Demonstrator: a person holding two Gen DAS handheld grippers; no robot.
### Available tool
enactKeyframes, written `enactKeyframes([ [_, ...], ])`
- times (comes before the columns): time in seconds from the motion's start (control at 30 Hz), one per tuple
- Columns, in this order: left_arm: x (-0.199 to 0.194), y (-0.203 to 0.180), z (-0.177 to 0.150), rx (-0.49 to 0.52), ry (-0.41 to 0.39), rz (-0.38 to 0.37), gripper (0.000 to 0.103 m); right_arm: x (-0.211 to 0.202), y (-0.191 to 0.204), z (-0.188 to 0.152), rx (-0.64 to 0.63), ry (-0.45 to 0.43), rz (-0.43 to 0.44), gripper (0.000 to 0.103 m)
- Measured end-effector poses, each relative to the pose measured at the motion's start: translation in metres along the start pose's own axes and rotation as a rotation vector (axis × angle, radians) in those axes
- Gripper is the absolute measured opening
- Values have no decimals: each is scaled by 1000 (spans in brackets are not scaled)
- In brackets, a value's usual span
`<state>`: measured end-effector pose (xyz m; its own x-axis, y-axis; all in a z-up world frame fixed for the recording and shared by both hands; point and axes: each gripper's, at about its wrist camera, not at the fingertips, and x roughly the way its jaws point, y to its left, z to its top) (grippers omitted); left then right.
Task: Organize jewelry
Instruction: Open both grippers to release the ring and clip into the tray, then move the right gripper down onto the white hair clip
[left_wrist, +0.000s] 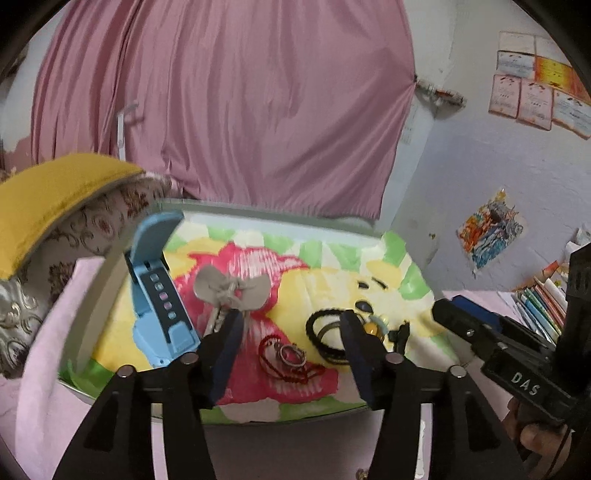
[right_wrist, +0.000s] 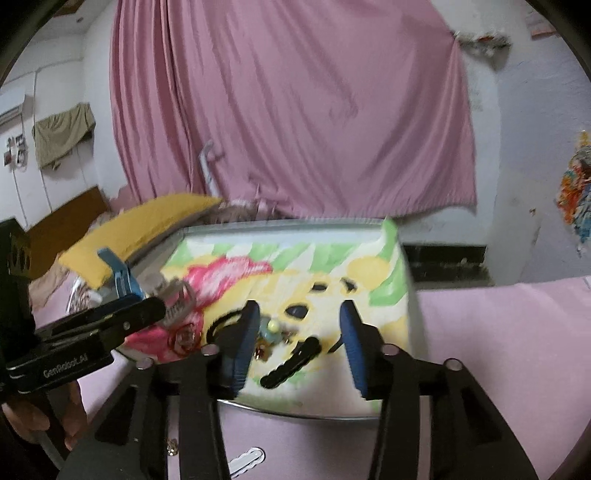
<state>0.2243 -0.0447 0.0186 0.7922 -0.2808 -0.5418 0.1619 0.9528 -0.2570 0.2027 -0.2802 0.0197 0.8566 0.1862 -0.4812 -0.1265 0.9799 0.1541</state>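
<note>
Both tools stand wide apart at the fingers and grip nothing. Left tool (left_wrist: 291, 325) hovers low at the centre of its own view, over the near edge of a tray (left_wrist: 258, 415) lined with a bright cartoon cloth; right tool (right_wrist: 299, 321) hangs the same way at the lower centre of its view, over the tray's right half.

As I judge it, the sorting has barely got going, since nearly everything is in one loose scatter on the cloth. A blue watch (left_wrist: 159, 288) lies at the left of the tray with its strap curling up. Beside it, towards the middle, is a grey bow clip (left_wrist: 231, 290), just behind the left tool's left finger. Between the left tool's fingers sit a red cord (left_wrist: 280, 363) and a silver ring (left_wrist: 291, 354), touching or overlapping. Black hair bands (left_wrist: 328, 338) lie partly behind the right finger, with small beaded pieces (left_wrist: 376, 326) just past it; these are too blurred to name.

In the right wrist view a black hair clip (right_wrist: 291, 360) lies between the open fingers, near the tray's front edge. A white clip (right_wrist: 245, 458) rests on the pink bedding (right_wrist: 498, 350) at the bottom of that frame, outside the tray. Whether that one is already sorted or merely dropped, I cannot tell.

No groups or separate compartments show, so almost all of the work looks left to do.
</note>
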Motion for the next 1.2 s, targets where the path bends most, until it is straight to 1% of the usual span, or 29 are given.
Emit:
enactKeyframes([
  [0.03,-4,0,0,-1,-19,1,62,-5,-1,0,0,-13,-5,47],
  [0.07,-9,0,1,-4,-39,0,65,-10,-1,1,1,-30,-9,50],
  [0.13,-16,0,2,-10,-69,3,76,-21,-1,1,4,-65,-14,64],
  [0.17,-20,1,2,-13,-84,9,78,-24,-2,0,4,-75,-15,68],
  [0.2,-24,1,2,-15,-100,14,83,-28,-1,0,3,-88,-20,78],
  [0.23,-28,2,1,-17,-112,19,91,-32,-1,-1,1,-98,-27,90],
  [0.3,-36,3,-1,-17,-139,29,99,-40,0,-3,2,-121,-40,101],
  [0.33,-40,3,-2,-15,-154,32,102,-44,0,-3,0,-131,-41,101],
  [0.6,-66,1,-13,16,-221,44,102,-69,8,-11,-39,-176,-49,101],
  [0.7,-78,0,-17,28,-244,47,102,-79,9,-13,-49,-181,-54,101],
  [0.8,-86,0,-21,38,-247,49,102,-87,10,-17,-57,-177,-54,101],
  [0.93,-96,0,-27,50,-236,53,102,-94,11,-21,-75,-151,-57,101],
  [1.07,-100,0,-32,64,-216,56,102,-94,12,-25,-92,-115,-61,101],
  [1.2,-102,3,-37,69,-183,60,102,-91,13,-29,-112,-56,-54,101],
])
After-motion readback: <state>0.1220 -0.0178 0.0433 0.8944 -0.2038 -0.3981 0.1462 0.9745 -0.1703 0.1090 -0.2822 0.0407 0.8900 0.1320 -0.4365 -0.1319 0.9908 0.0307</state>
